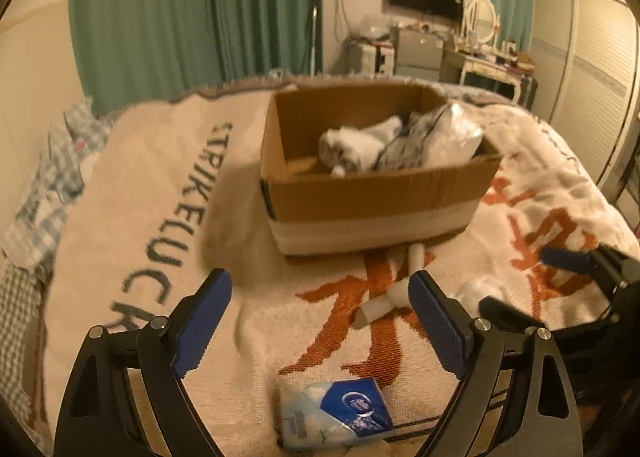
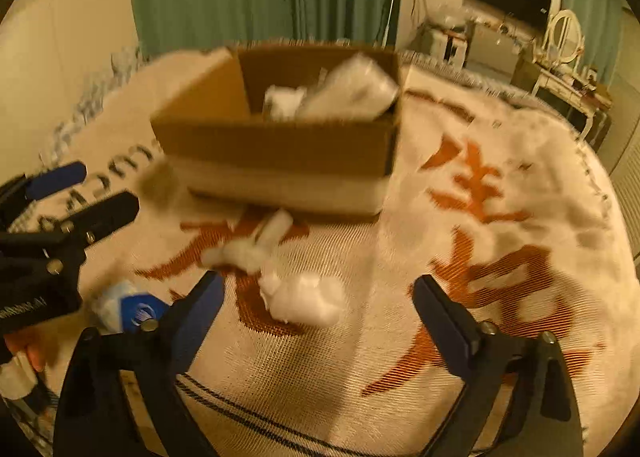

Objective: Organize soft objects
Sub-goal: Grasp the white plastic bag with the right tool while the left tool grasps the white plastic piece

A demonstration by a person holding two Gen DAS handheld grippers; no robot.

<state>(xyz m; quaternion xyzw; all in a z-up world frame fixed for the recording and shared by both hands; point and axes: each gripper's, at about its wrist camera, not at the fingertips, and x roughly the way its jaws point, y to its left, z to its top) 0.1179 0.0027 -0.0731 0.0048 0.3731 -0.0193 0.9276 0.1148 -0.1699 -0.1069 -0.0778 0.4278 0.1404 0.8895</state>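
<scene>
Soft things are lying scattered on the cream blanket (image 1: 132, 193) in front of the cardboard box (image 1: 372, 197), which is sitting mid-bed with open blanket on every side and its top open. Three loose pieces are showing outside it: a tissue pack (image 1: 334, 413) with a blue label nearest the near edge, a white foam cross (image 2: 250, 245) just before the box's front wall, and a white wad (image 2: 304, 299) near it. Two more are resting inside the box, a grey-and-white plush (image 1: 352, 147) and a plastic-wrapped bundle (image 1: 440, 137) leaning over the right rim. The left gripper (image 1: 320, 325) is hovering above the tissue pack with its jaws spread wide, nothing between them. The right gripper (image 2: 316, 313) is likewise gaping wide and empty, the wad lying between its fingers in that view. Only the right camera is showing the wad clearly; in the left one it is a blur half hidden behind a finger. Only the left camera is showing the checked bedding (image 1: 44, 193) along the bed's left edge clearly.
</scene>
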